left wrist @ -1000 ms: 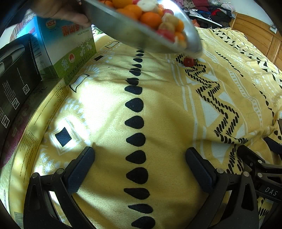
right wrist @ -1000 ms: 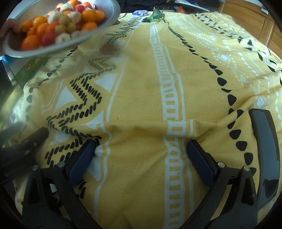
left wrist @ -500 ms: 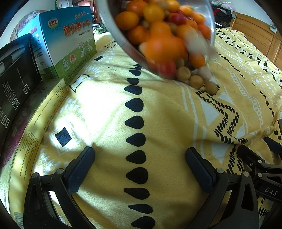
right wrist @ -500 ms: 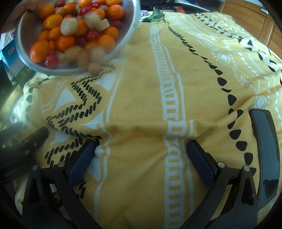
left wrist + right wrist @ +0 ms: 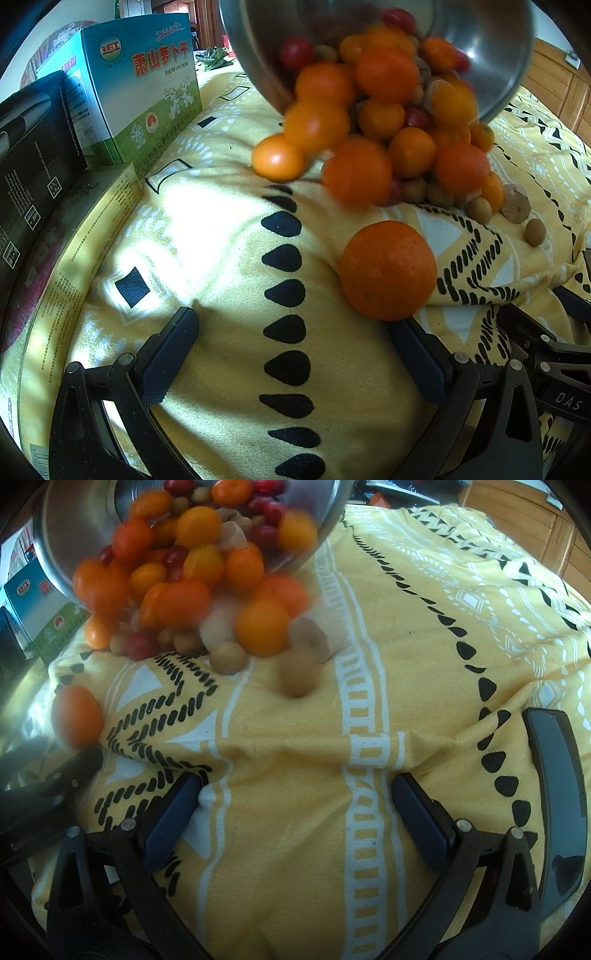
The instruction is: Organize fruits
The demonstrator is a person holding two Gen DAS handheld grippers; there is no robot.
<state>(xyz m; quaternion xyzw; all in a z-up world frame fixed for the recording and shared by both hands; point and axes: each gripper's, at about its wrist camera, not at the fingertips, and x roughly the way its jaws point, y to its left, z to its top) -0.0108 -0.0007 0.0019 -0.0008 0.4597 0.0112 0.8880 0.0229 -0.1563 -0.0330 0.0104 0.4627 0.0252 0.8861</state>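
Note:
A tilted steel bowl [image 5: 491,62] [image 5: 66,535] pours mixed fruit onto the yellow patterned bedspread [image 5: 221,258] [image 5: 424,664]: oranges, red cherry tomatoes and small tan round fruits tumble in a blurred heap [image 5: 373,122] [image 5: 192,590]. One large orange [image 5: 387,269] has rolled close to my left gripper's right finger; the right wrist view shows it blurred at the left edge [image 5: 75,716]. Small tan fruits [image 5: 535,232] lie at the heap's edge. My left gripper [image 5: 291,354] and right gripper [image 5: 295,808] both rest open on the bedspread, holding nothing.
A blue-green carton [image 5: 144,88], a black box [image 5: 33,147] and a flat yellow-rimmed box [image 5: 66,251] line the left side. A dark phone-like slab [image 5: 557,797] lies at the right. A wooden bed frame [image 5: 557,92] runs along the far right.
The bowl has tipped further and the fruit is spilling out onto the bedspread. One large orange has rolled down toward my left gripper. Both grippers have stayed still.

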